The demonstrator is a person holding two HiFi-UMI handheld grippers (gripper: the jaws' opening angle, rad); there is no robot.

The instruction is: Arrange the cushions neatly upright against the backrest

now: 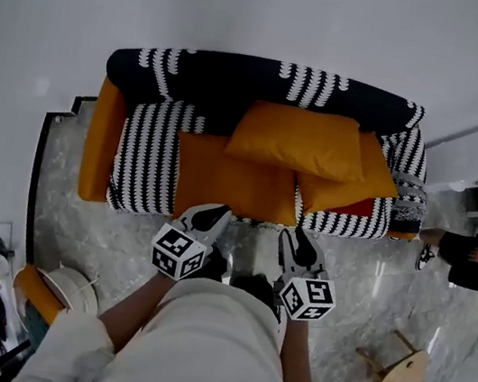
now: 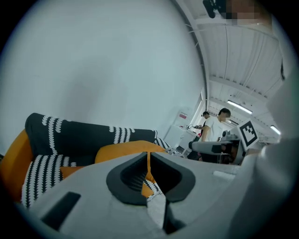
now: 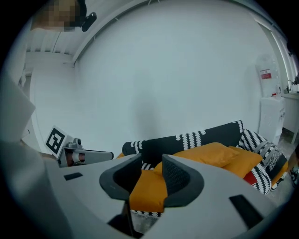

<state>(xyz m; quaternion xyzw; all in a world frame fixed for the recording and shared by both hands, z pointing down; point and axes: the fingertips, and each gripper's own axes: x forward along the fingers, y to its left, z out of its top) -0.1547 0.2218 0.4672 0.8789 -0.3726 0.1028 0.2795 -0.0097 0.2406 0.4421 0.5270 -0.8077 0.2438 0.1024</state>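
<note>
The sofa [image 1: 267,85] is standing with its black-and-white backrest against the white wall, so the only open room is in front. There the marble floor [image 1: 122,229] is lying free before the seat edge, and the person is standing on it. At the sofa's left end an orange armrest [image 1: 102,138] is closing the seat. Just off its right end a white cabinet [image 1: 469,157] is narrowing the passage.

Three orange cushions are lying on the seat, all rather flat. The flat cushion [image 1: 233,183] is reaching almost to the sofa's front edge. The right cushion [image 1: 354,186] is lying slanted towards the sofa's right end. The top cushion [image 1: 298,139] is resting over both of them, and its far edge is meeting the backrest.

Both forearms are stretching forward and down from the body — the two claws are hovering just before the sofa's front edge, not touching any cushion. The left claw [image 1: 209,218] is pointing at the flat cushion with its jaws pressed together and nothing between them. The right claw [image 1: 299,239] is pointing near the place where the flat and right cushions are meeting. Its jaws are standing apart and gripping nothing — orange cloth is showing through the gap from farther off.
</note>
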